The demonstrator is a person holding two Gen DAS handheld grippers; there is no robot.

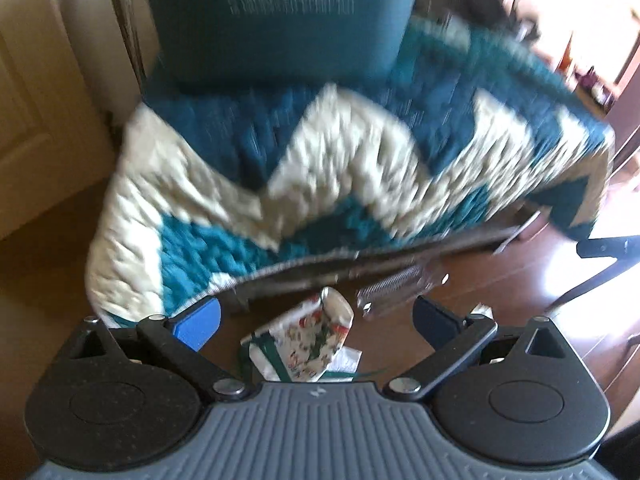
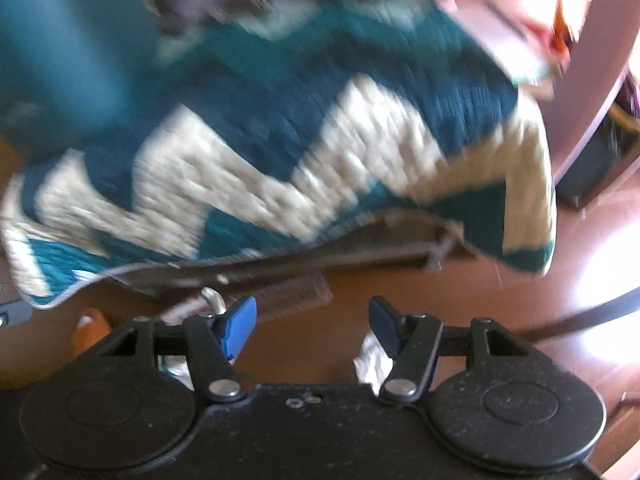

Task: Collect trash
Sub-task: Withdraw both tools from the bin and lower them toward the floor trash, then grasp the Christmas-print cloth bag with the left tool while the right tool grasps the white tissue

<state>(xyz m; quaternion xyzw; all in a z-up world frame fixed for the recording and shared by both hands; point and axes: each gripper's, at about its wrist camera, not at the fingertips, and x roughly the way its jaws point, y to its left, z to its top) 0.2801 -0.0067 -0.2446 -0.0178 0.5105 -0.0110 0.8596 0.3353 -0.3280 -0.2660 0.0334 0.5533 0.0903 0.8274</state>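
Both views are motion-blurred, so detail is limited.

Left gripper (image 1: 316,320): jaws spread wide, nothing between them. It hangs over a crumpled floral-print wrapper (image 1: 306,344) lying on the brown wooden floor (image 1: 460,360), just off the front edge of a chair draped in a teal-and-cream zigzag blanket (image 1: 280,168). A clear plastic piece (image 1: 394,286) lies just beyond the wrapper, under the blanket's hem. A small white scrap (image 1: 482,310) shows beside the far finger.

Right gripper (image 2: 312,320): jaws also released, empty. A crumpled white scrap (image 2: 374,364) sits on the floor beside its right finger, and the clear plastic piece (image 2: 296,292) lies near the left finger.

Risks, as judged:
- The wrapper is loose and springy; a closing pinch could catch only a flap and let it slip.
- Green ribbon-like strips trail from the wrapper and may drag or be left behind.
- The blanket hem hangs near the trash and could snag a finger.
- The clear plastic is easy to miss against the floor.

Containers: no bin or bag can be identified in either view. A large teal shape (image 1: 280,20) behind the blanket is too blurred to name.
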